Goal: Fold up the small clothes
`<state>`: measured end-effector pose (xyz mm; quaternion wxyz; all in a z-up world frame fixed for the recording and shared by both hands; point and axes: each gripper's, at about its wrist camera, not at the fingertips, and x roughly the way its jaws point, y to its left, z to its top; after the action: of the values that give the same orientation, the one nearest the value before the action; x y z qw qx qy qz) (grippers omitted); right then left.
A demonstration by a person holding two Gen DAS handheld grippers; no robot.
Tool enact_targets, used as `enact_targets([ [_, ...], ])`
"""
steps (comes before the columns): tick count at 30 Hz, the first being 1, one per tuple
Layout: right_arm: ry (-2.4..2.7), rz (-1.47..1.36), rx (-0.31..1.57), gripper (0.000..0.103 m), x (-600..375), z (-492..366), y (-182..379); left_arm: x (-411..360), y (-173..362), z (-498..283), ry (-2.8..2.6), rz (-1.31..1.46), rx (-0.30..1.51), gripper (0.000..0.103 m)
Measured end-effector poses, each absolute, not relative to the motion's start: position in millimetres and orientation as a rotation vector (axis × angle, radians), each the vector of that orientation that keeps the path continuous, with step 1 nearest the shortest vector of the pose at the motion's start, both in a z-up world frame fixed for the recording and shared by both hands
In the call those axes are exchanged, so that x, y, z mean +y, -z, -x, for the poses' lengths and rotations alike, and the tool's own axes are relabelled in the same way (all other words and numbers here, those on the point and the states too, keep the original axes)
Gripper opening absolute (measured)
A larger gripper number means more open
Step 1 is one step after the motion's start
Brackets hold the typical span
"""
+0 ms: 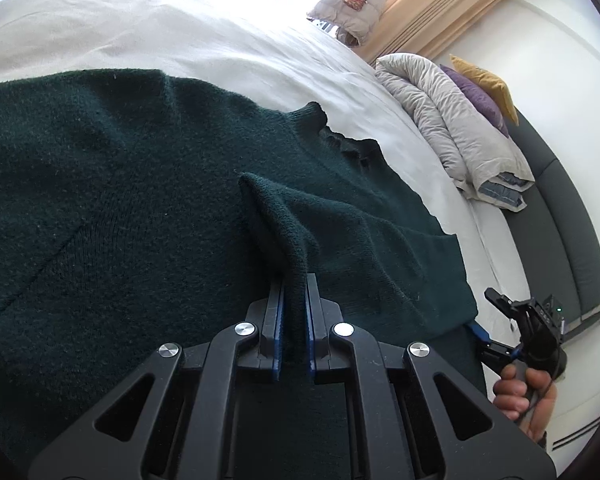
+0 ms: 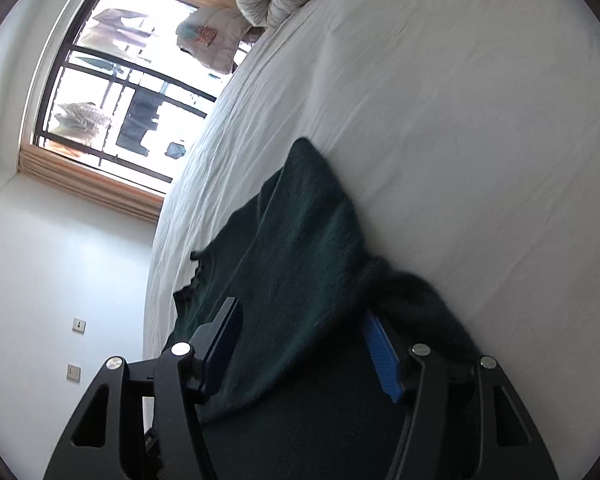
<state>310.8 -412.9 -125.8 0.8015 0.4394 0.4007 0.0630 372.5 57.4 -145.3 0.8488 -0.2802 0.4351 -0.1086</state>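
We are clamping the left gripper (image 1: 294, 300) on a fold of the green sweater (image 1: 120, 200); the right gripper (image 2: 304, 344) is standing apart over it on the bed (image 2: 460, 120).

Each tool is a black linkage frame with triangular cut-outs, round silver pivot screws and blue ribbed pads on its two fingers: the left tool (image 1: 293, 304), the right tool (image 2: 300, 344). The right hand (image 1: 526, 394) grips a dark handle with a thin black cable running along it.
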Motion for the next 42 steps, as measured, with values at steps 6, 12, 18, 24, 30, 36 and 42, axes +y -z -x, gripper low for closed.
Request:
enact_targets([
  [6,-0.106,-0.996,0.847,0.031,-431.9,-296.8,138.0,64.0,149.7,-373.5,0.233,0.620,0.918,0.010],
  [12,0.021,-0.914,0.809,0.055,-435.8,-278.7,106.8,69.1,152.0,-366.3,0.240,0.643,0.894,0.010],
  [18,-0.201,-0.798,0.748,0.065,-384.2,-311.4,74.7,71.7,157.7,-361.3,0.247,0.663,0.868,0.010],
  [24,-0.211,-0.758,0.868,0.038,-375.2,-352.7,133.8,73.5,161.7,-359.3,0.260,0.674,0.856,0.010],
  [30,-0.057,-0.777,0.831,0.039,-408.9,-326.4,124.4,87.9,150.8,-344.5,0.246,0.709,0.856,0.010],
  [36,-0.073,-0.634,0.735,0.069,-359.8,-261.8,69.7,151.2,123.3,-260.7,0.088,0.799,0.743,0.030],
  [42,-0.259,-0.591,0.744,0.069,-296.2,-204.9,59.9,245.5,125.5,-138.3,-0.177,1.078,0.427,0.103],
])
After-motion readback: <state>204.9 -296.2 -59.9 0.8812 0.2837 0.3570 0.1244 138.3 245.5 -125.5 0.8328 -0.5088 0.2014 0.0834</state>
